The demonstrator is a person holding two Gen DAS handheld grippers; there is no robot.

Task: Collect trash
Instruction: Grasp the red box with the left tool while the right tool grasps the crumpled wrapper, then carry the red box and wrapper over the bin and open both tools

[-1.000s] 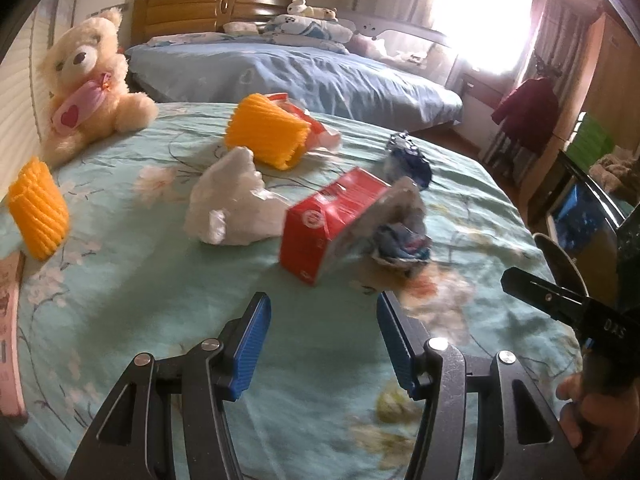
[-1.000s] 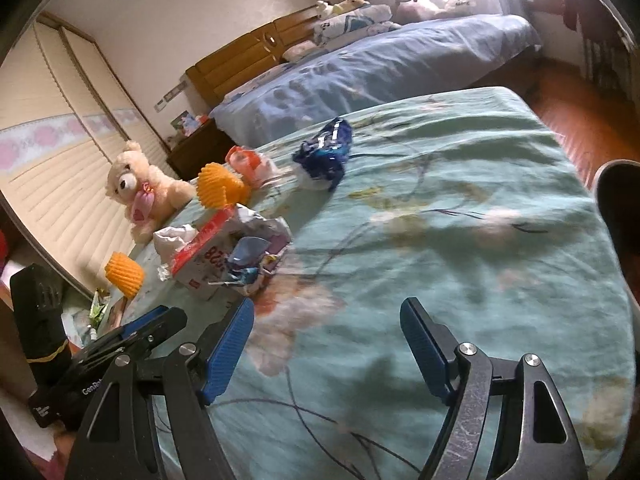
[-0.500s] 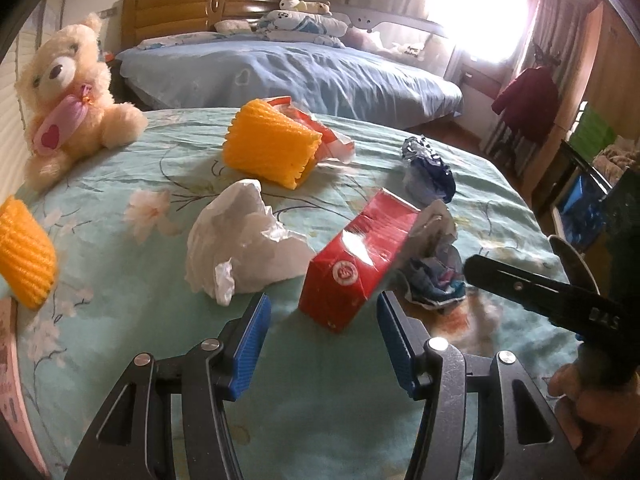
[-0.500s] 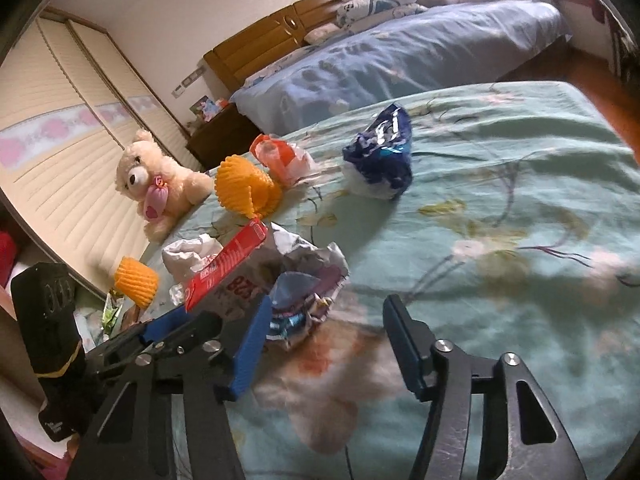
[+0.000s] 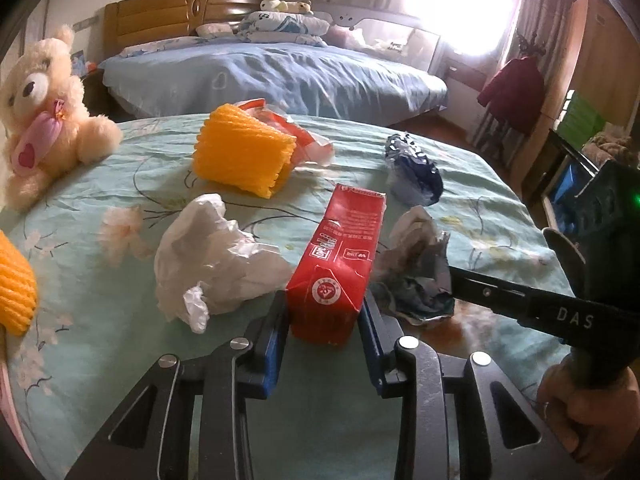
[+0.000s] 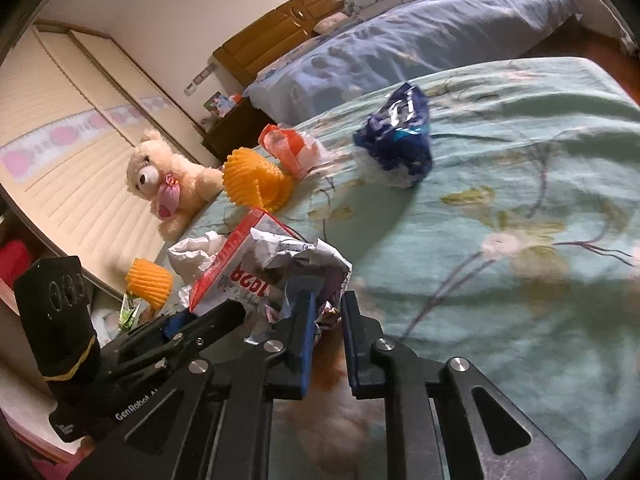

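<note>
On the bed with the green flowered sheet (image 5: 132,360), the left tongs (image 5: 323,316) have just been closing and now stand narrow with their blue pads pressed on both sides of the near end of the red carton (image 5: 340,272), which lies near the middle of the sheet, pointing away toward the far edge; the right tongs (image 6: 326,316) have also just been closing and are nearly together, pinching the crumpled wrapper (image 6: 308,264) that lies touching the carton's right side, the wrapper bunched between the pads; in the left wrist view the right tongs reach in from the right edge onto that wrapper (image 5: 416,284), with the person's hand (image 5: 580,396) at the lower right corner; a crumpled white plastic bag (image 5: 212,264) lies just beside the carton on its left; an orange foam net (image 5: 240,156) sits farther back, touching a red and white bag (image 5: 304,136); a dark blue wrapper (image 5: 416,172) lies toward the far right edge; a teddy bear (image 5: 44,116) sits at the left edge, and a second orange foam net (image 5: 14,284) lies at the near left edge.
</note>
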